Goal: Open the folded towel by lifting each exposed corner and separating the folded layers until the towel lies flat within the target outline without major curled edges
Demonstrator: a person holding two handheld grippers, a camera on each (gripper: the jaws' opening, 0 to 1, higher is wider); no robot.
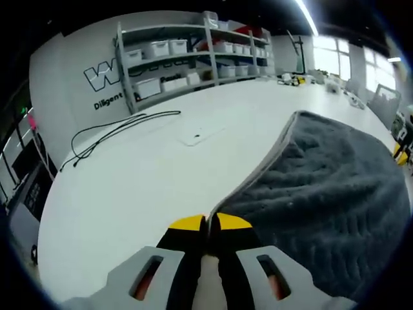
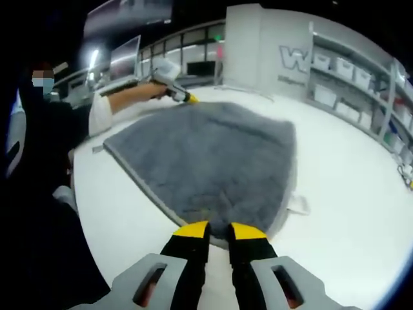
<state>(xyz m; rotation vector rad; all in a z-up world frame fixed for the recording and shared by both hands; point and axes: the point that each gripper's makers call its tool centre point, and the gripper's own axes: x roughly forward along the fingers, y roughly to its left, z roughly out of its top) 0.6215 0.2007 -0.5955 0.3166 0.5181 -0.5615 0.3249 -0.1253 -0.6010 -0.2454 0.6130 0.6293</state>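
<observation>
Yellow-tipped jaws of the left gripper rise at the bottom of the left gripper view, pressed together on the pale hem at a corner of the grey towel. From that pinch the towel spreads away to the right over the white table; a black cable lies well apart on the tabletop, and shelves of bins stand against the far wall.

Right gripper view: the right gripper meets the near edge of the towel, its jaws a narrow gap apart; whether they hold the hem cannot be told. The left gripper, held out on a person's arm, grips the far corner. The towel lies largely spread, its right border lifted in a curl beside a small white marker.

Step in hand, as judged: final spreading. The next move calls for drawing both held edges apart, taut and low, then flattening the curled border.
</observation>
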